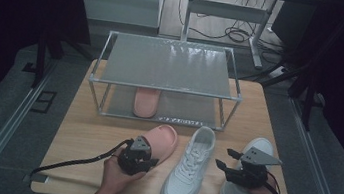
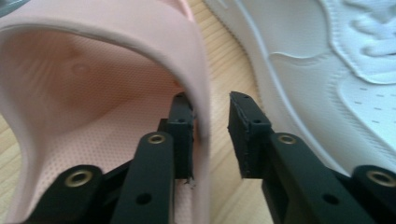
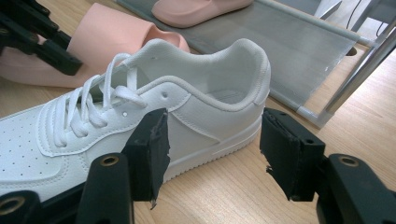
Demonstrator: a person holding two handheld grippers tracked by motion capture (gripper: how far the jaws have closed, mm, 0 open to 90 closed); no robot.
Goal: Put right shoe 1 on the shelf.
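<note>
A pink slipper (image 1: 167, 139) lies on the wooden table in front of the rack. My left gripper (image 1: 151, 162) is at its heel end, open. In the left gripper view the jaws (image 2: 210, 126) straddle the side wall of the slipper (image 2: 93, 93), one jaw inside and one outside, with a gap on the outer side. A white sneaker (image 1: 191, 165) lies in the middle, and a second white sneaker (image 1: 259, 146) lies at the right. My right gripper (image 1: 224, 158) hovers open between them. Its jaws (image 3: 212, 140) point at the heel side of the middle sneaker (image 3: 196, 107) without touching it.
A two-shelf metal rack (image 1: 169, 66) stands at the back of the table. A matching pink slipper (image 1: 146, 103) sits on its lower shelf; the top shelf is bare. The table's front edge (image 1: 72, 190) is near my hands. Cables trail from both grippers.
</note>
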